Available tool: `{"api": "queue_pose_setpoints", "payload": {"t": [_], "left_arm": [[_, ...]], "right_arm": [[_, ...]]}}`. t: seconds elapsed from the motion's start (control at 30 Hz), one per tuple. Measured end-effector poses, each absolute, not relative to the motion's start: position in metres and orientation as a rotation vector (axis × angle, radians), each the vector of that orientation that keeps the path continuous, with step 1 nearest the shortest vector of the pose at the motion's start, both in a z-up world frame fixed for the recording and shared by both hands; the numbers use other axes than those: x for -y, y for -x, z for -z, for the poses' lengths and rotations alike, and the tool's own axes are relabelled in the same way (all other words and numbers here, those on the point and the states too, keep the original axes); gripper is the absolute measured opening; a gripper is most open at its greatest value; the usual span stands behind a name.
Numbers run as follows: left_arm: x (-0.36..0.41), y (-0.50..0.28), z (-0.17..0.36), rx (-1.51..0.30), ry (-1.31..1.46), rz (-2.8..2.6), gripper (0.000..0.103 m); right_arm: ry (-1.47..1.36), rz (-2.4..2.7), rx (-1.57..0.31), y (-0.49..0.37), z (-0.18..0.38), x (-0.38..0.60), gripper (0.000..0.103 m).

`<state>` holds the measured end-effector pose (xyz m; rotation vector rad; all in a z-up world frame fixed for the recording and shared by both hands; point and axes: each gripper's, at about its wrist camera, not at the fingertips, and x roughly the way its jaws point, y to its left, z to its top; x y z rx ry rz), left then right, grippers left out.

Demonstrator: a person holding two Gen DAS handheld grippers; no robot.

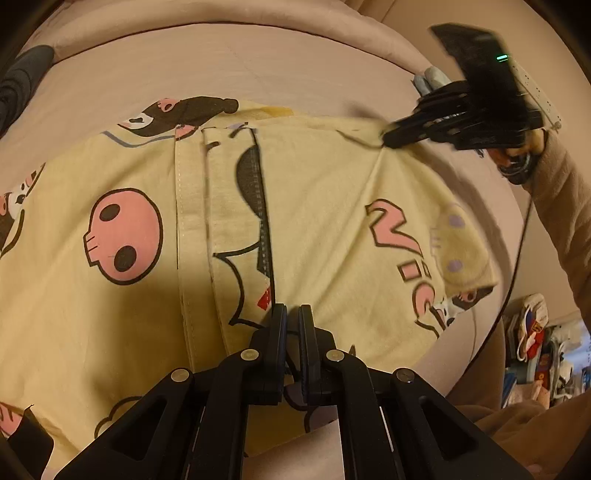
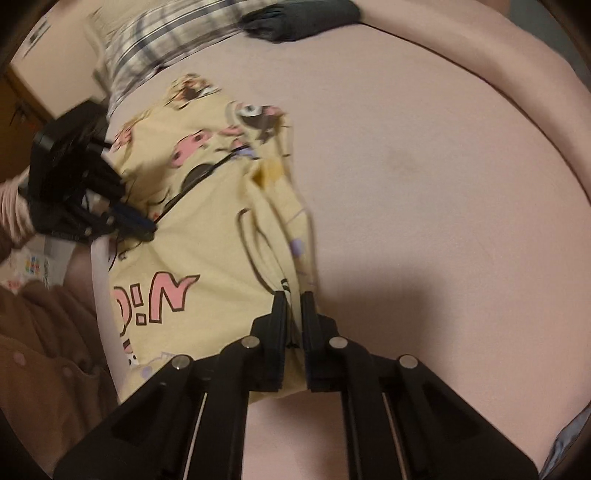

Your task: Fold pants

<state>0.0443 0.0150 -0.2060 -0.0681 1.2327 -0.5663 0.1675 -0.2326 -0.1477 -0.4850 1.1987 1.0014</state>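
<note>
Yellow pants with pink skulls and black cartoon figures lie spread on a pink bed sheet. My left gripper is shut, its tips pinching the pants' near edge beside a dark seam. In the right wrist view it appears as the black left gripper at the cloth's left edge. My right gripper is shut on a bunched fold of the pants, with yellow cloth showing between its fingers. The left wrist view shows the right gripper nipping the pants' far right corner.
A dark grey garment and a plaid cloth lie at the bed's far side. A person's brown sleeve and brown clothing are close by. Colourful clutter sits on the floor past the bed edge. Bare sheet stretches beside the pants.
</note>
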Motion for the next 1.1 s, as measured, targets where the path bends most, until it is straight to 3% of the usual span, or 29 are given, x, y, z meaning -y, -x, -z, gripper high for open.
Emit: {"api": "queue_pose_setpoints", "payload": {"t": [0.13, 0.2, 0.4, 0.47, 0.67, 0.9, 0.93, 1.0, 1.03, 1.07, 1.1], "left_arm": [[-0.017, -0.046, 0.204, -1.241, 0.067, 0.569, 0.004], [-0.020, -0.046, 0.196, -1.235, 0.053, 0.566, 0.004], [-0.014, -0.051, 0.178, -1.144, 0.055, 0.581, 0.004], [-0.003, -0.059, 0.184, -1.126, 0.051, 0.589, 0.004], [-0.002, -0.055, 0.209, -1.142, -0.083, 0.547, 0.004], [-0.013, -0.039, 0.195, -1.105, -0.098, 0.479, 0.005], [-0.011, -0.035, 0.190, -1.091, -0.103, 0.458, 0.007], [-0.011, -0.033, 0.185, -1.065, -0.094, 0.423, 0.024], [-0.012, -0.032, 0.183, -1.052, -0.093, 0.410, 0.039], [-0.011, -0.031, 0.183, -1.037, -0.096, 0.394, 0.049], [-0.010, -0.031, 0.184, -1.030, -0.099, 0.380, 0.051]], "right_arm": [[0.515, -0.927, -1.321, -0.173, 0.176, 0.232, 0.012], [0.502, -0.882, -1.269, -0.171, 0.158, 0.236, 0.031], [0.465, -0.906, -1.108, -0.124, 0.095, 0.247, 0.034], [0.472, -1.009, -1.114, -0.091, 0.105, 0.233, 0.031], [0.627, -0.966, -1.260, -0.034, 0.175, 0.220, 0.033], [0.593, -0.880, -1.301, -0.012, 0.164, 0.253, 0.034], [0.582, -0.878, -1.291, -0.012, 0.159, 0.255, 0.034], [0.525, -0.889, -1.232, -0.014, 0.140, 0.254, 0.037], [0.476, -0.898, -1.190, -0.018, 0.129, 0.250, 0.041], [0.440, -0.897, -1.154, -0.023, 0.123, 0.245, 0.050], [0.414, -0.895, -1.121, -0.029, 0.120, 0.238, 0.058]]}}
